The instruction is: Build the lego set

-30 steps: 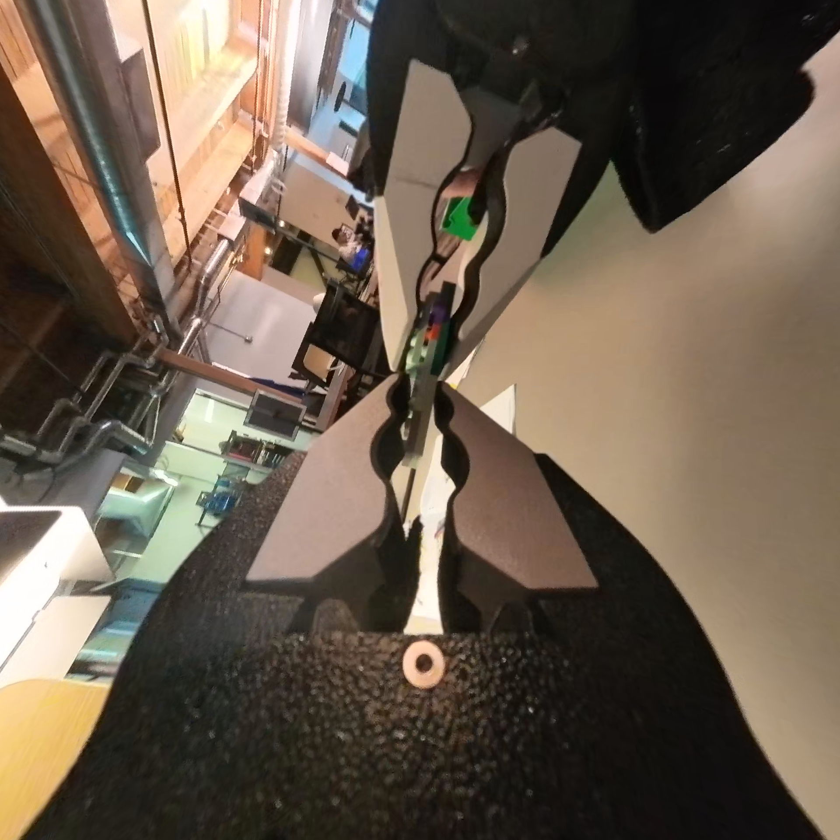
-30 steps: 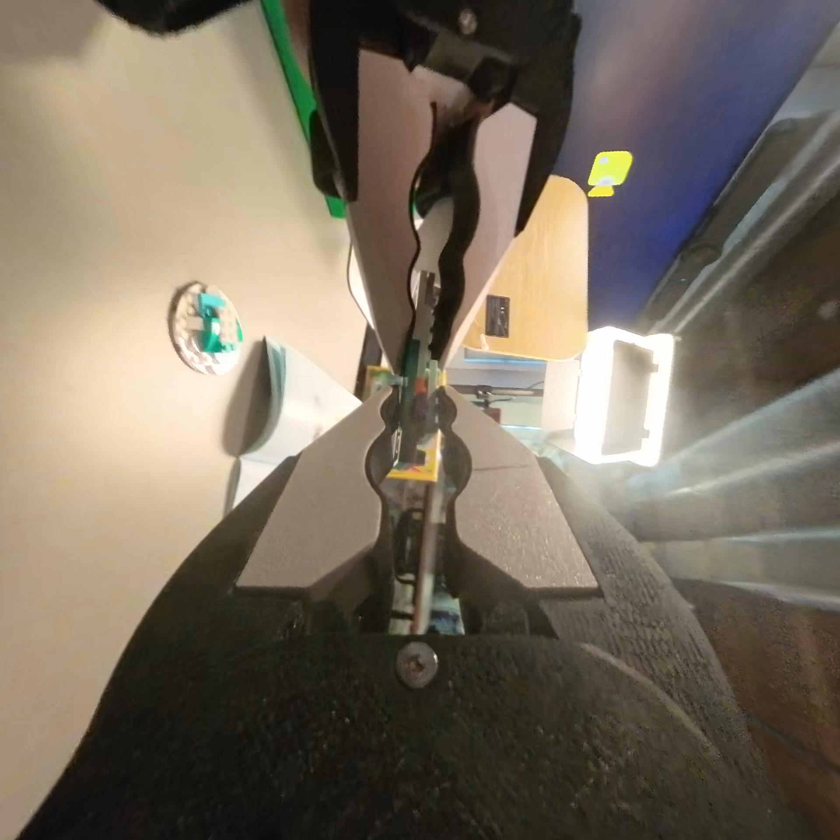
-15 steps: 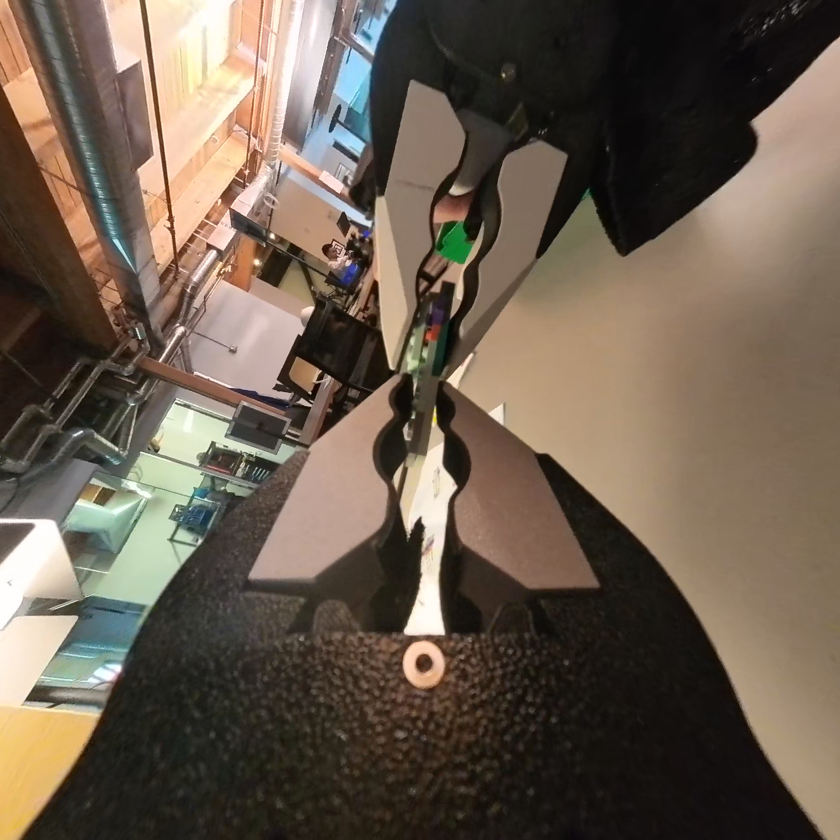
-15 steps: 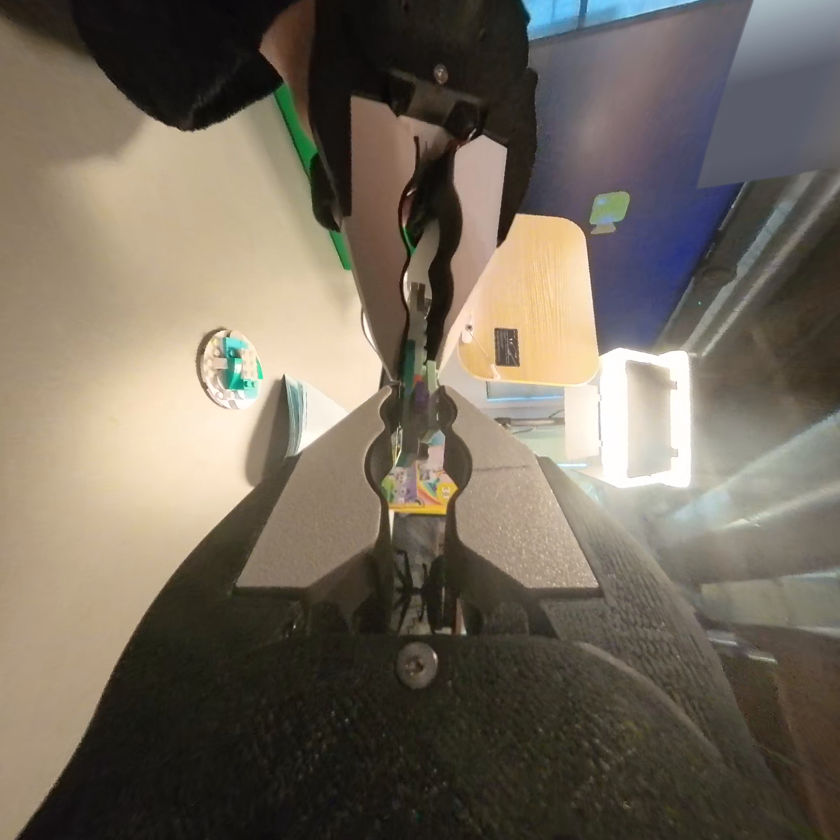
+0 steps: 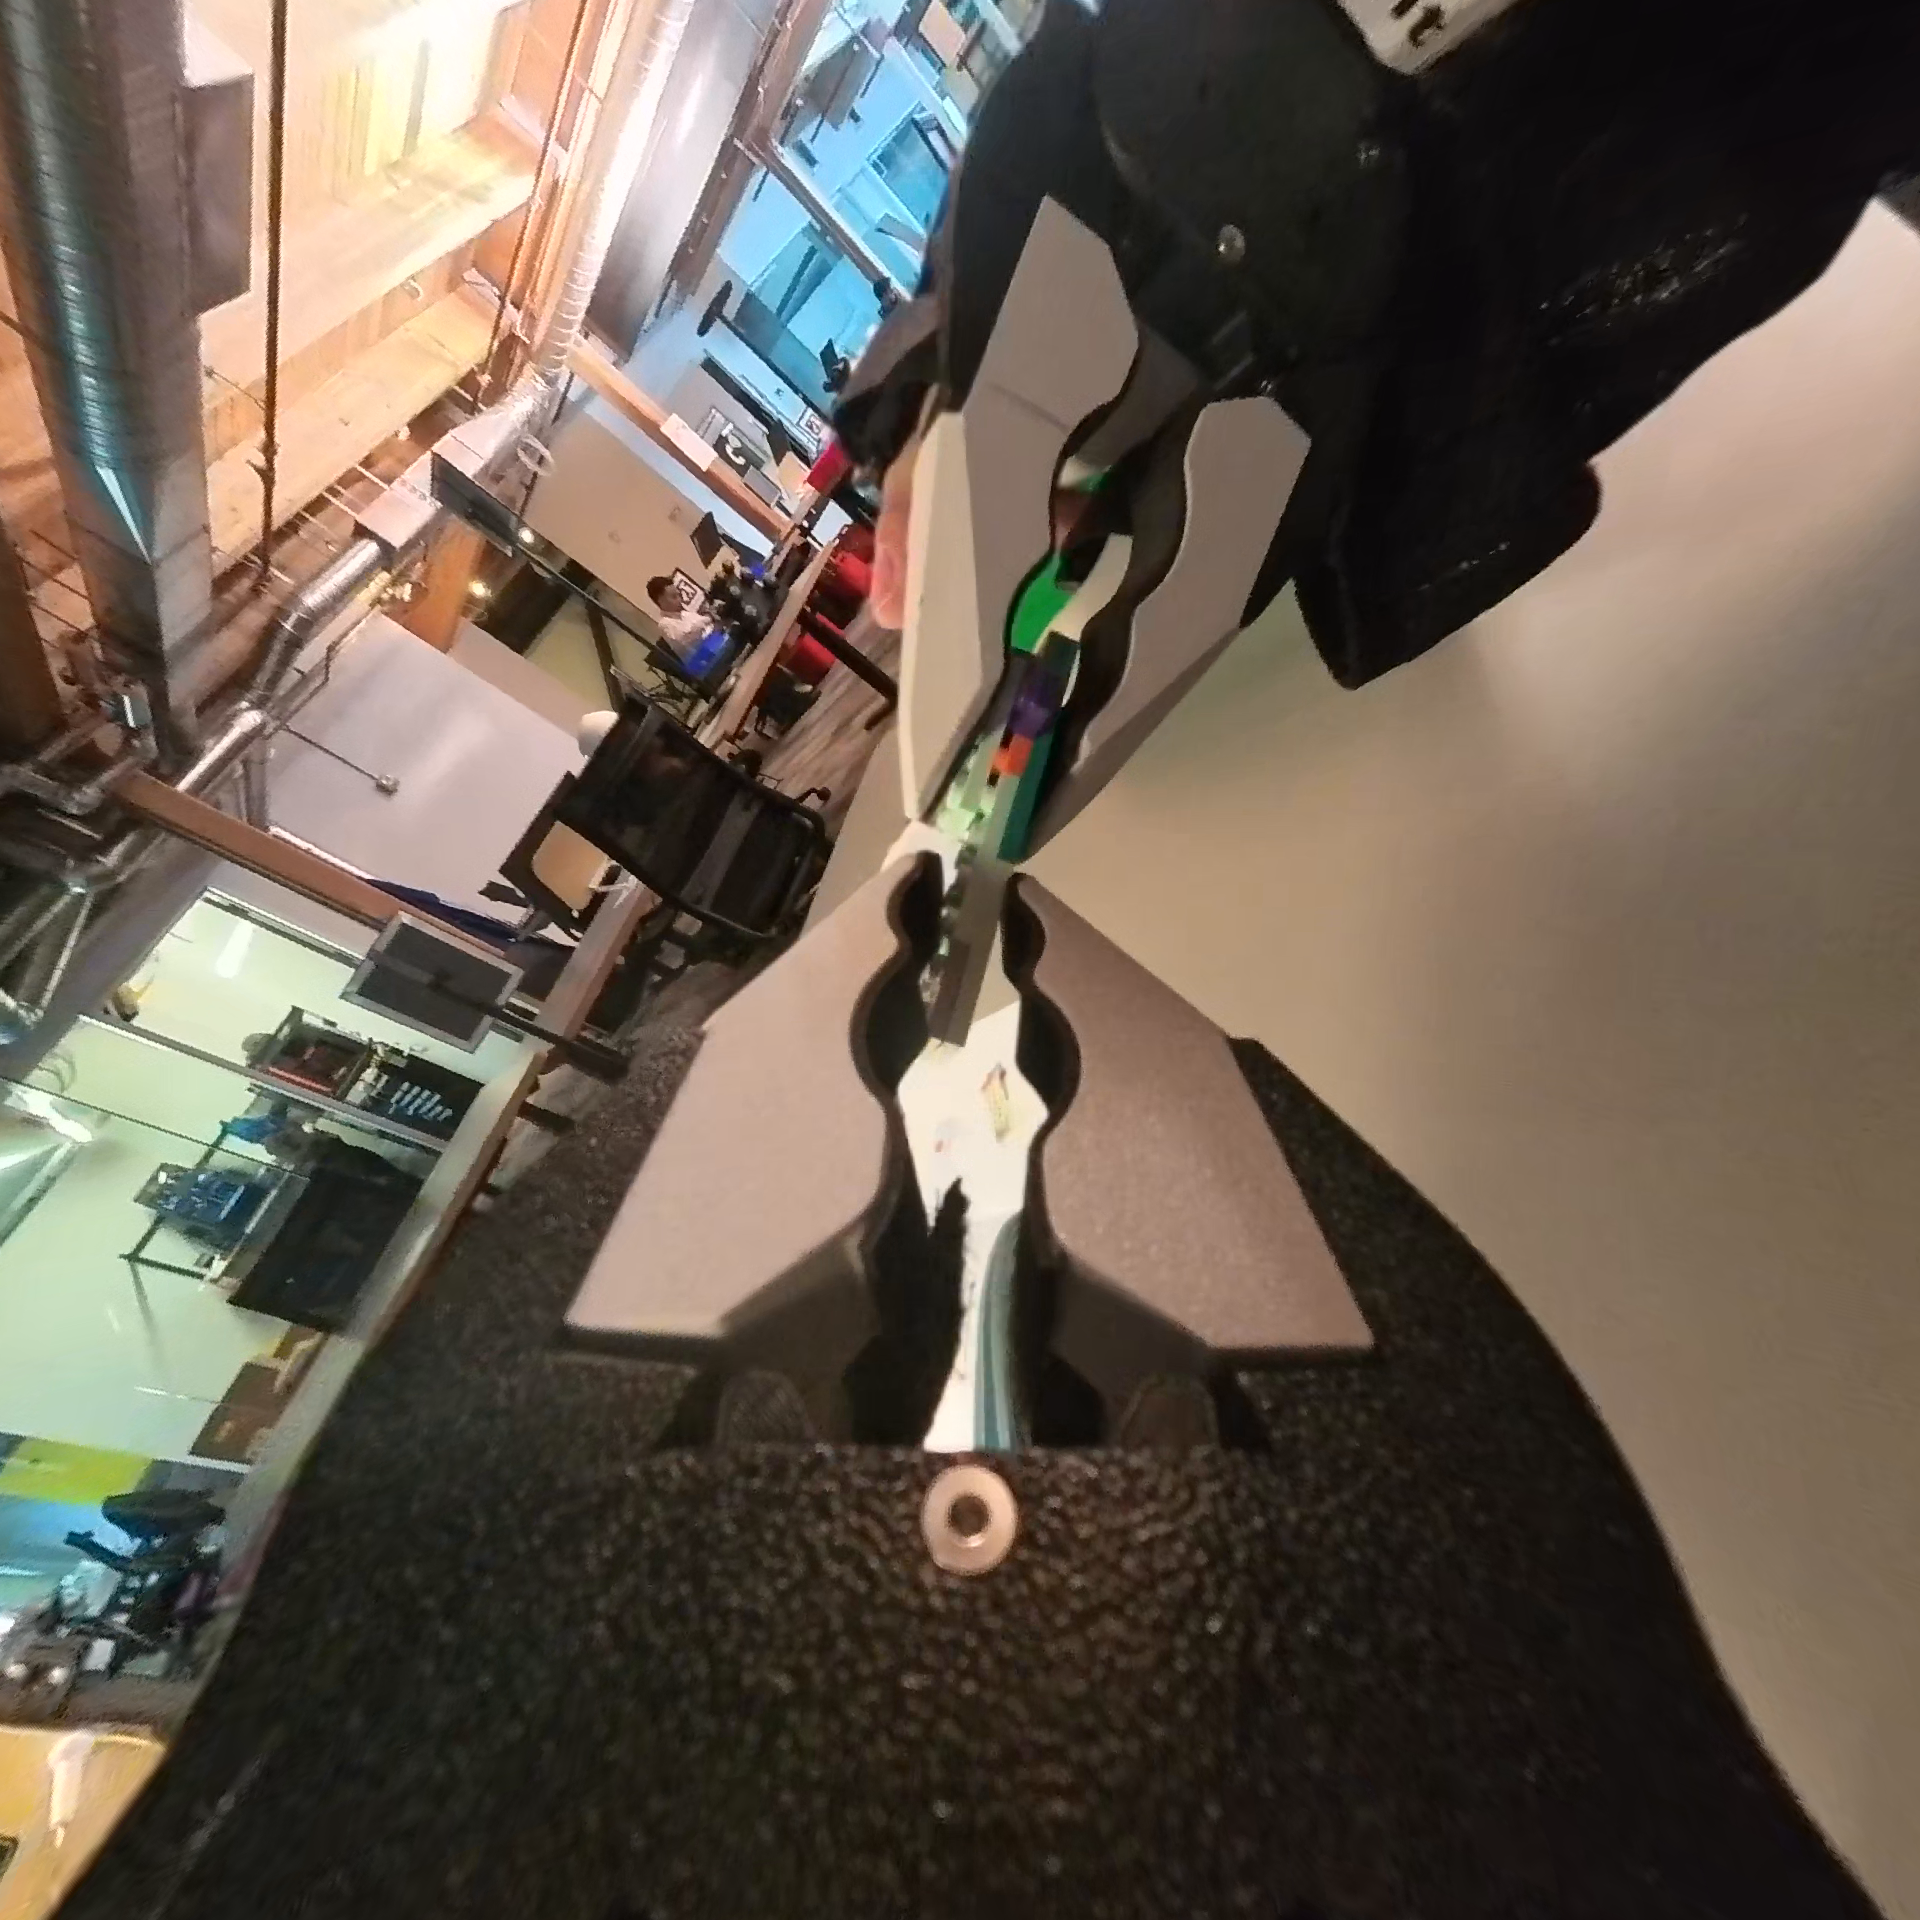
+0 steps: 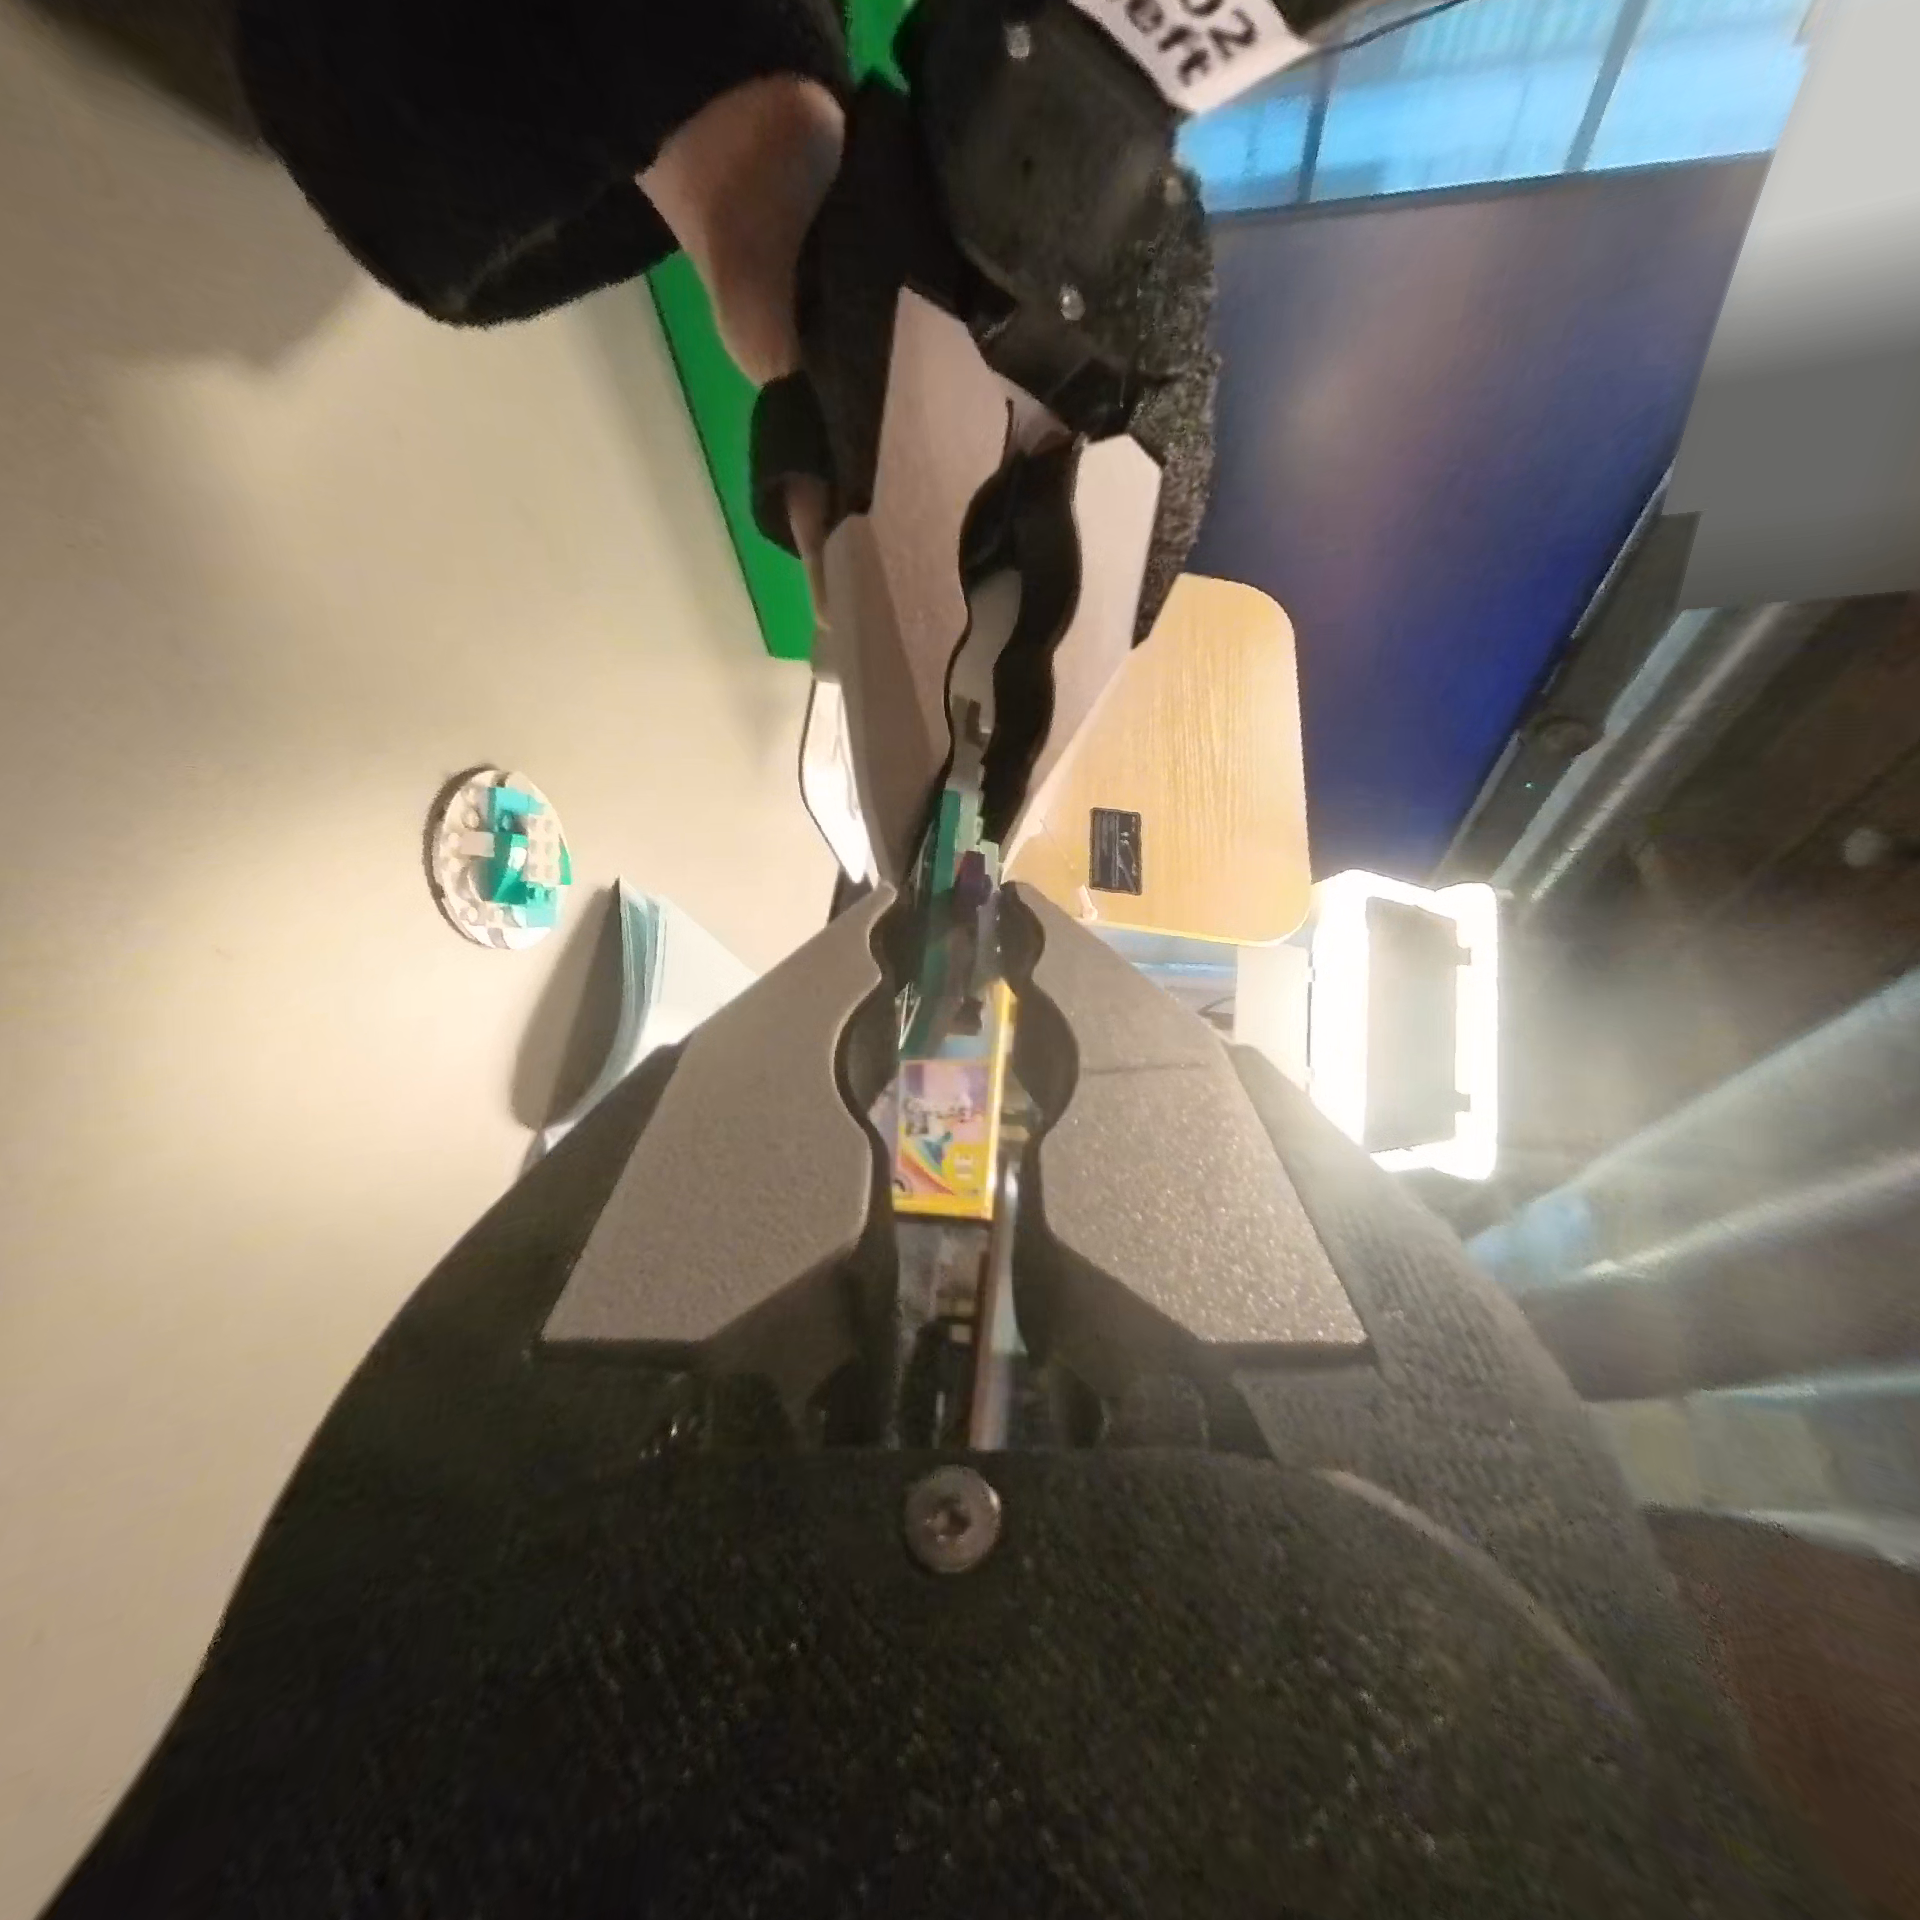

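Gripper fingers (image 5: 790, 1122): matte grey, mounted on a black pebbled body. Lego assembly (image 6: 951, 925): teal and green plates, with purple, orange and grey pieces. Round lego piece (image 6: 499, 857), at left: white disc, teal bricks. Tabletop (image 6: 260, 727): plain cream. Mat (image 6: 727, 499), far: bright green. Box (image 6: 945, 1143): yellow, multicoloured print.

I see a white label (image 6: 1210, 42) with black characters on the left gripper (image 6: 940, 873), cut off by the view's top edge. A second white label (image 5: 1423, 26) sits on the right gripper (image 5: 982, 831). A yellow box (image 6: 940, 1143) carries colourful print. A dark plate (image 6: 1115, 864) sits near a wooden tabletop's (image 6: 1195, 727) edge. I can read neither.
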`<state>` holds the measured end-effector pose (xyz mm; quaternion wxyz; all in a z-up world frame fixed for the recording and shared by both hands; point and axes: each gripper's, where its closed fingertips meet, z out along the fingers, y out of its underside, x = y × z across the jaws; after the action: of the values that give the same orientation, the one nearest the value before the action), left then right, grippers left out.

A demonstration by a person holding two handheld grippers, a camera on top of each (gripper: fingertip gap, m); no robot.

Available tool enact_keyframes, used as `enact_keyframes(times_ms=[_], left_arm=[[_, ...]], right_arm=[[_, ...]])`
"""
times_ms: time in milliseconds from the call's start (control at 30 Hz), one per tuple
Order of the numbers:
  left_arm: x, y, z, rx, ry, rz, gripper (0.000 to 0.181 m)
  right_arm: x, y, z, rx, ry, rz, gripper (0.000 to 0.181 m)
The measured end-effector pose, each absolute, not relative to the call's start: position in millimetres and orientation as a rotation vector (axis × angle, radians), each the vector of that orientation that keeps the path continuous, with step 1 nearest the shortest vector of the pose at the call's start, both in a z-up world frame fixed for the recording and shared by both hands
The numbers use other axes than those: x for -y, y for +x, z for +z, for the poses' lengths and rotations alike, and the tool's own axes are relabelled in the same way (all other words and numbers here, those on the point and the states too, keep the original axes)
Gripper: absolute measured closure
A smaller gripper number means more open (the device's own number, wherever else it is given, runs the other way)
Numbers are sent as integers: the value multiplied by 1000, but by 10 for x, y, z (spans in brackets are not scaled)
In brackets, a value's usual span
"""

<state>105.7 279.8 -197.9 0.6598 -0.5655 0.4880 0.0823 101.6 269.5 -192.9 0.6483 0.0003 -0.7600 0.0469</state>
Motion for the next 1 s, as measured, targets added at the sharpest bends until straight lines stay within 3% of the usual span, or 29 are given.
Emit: enact_keyframes(times_ms=[33,633,1000], left_arm=[[-2807,1054,-1989,-1101,-1298,180,173],[-2879,967,-2085,-1111,-1344,251,172],[-2816,956,-2107,-1103,-1413,79,176]], right_arm=[[-2705,1013,-1932,1729,9,80,166],[-2777,948,-2014,1815,-106,63,171],[-2789,910,-1962,1858,-358,423,156]])
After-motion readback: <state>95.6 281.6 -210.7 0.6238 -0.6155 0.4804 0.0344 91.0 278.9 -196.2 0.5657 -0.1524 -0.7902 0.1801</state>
